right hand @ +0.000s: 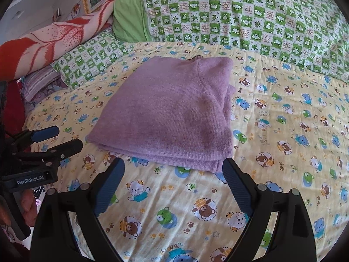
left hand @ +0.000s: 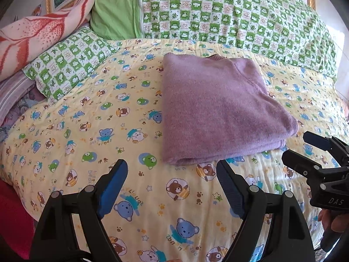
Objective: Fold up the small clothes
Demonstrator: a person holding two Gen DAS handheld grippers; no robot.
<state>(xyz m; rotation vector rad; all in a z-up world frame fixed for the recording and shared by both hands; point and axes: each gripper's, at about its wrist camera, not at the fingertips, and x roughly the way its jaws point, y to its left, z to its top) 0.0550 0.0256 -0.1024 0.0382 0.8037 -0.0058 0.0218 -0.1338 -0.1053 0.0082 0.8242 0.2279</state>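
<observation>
A purple sweater point(left hand: 218, 109) lies folded into a thick rectangle at the centre of both frames, resting on a yellow bear-print bedsheet point(left hand: 87, 120). The left gripper point(left hand: 172, 187) fills the bottom of its own frame, jaws spread wide and empty, just short of the sweater's near edge. The right gripper point(right hand: 173, 185) sits likewise at the bottom of its frame, jaws open and holding nothing, close to the sweater's near corner. A green checkered quilt point(right hand: 250, 17) runs across the top, and a red-and-cream blanket point(left hand: 37, 32) is bundled at upper left.
</observation>
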